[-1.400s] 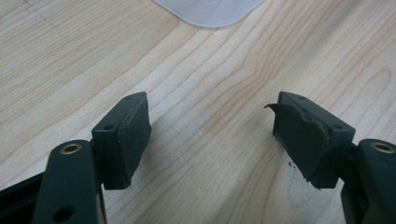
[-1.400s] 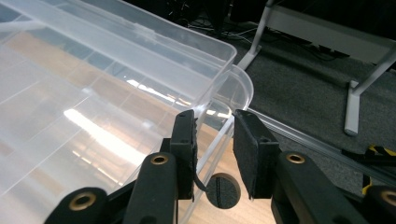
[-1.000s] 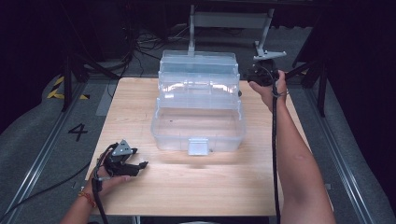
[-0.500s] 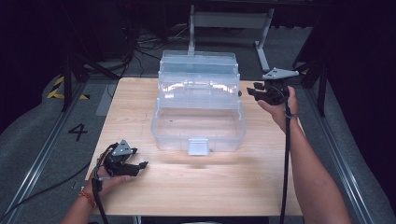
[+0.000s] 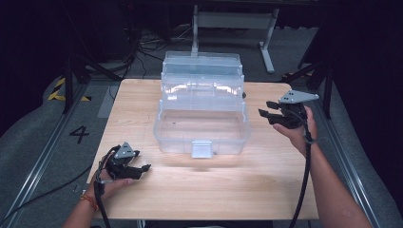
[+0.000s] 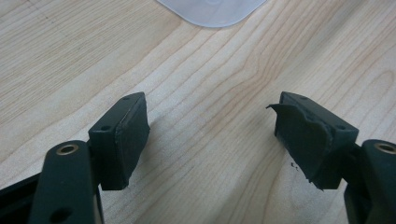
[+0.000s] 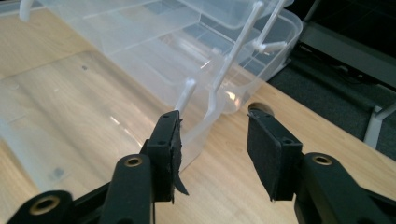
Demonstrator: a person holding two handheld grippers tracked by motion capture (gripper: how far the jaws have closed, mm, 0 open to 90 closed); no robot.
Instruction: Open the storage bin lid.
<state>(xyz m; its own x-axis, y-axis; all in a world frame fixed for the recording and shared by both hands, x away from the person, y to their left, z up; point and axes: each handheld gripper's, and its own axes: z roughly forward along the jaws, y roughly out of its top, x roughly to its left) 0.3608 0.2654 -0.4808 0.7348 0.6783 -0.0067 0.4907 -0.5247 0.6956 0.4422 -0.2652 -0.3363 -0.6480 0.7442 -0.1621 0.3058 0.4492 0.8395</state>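
Right tongs (image 5: 267,114) hover beside clear box (image 5: 202,128).

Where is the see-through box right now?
In the high view, the clear plastic box sits open in the middle of the wooden table, toward the far edge, with the right gripper just beside it.

Grey floor (image 5: 47,142) with yellow-black tape (image 5: 59,90), dark surroundings.

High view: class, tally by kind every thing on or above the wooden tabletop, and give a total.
Clear plastic tiered box: 1
Black grippers: 2, the left gripper and the right gripper
Total: 3
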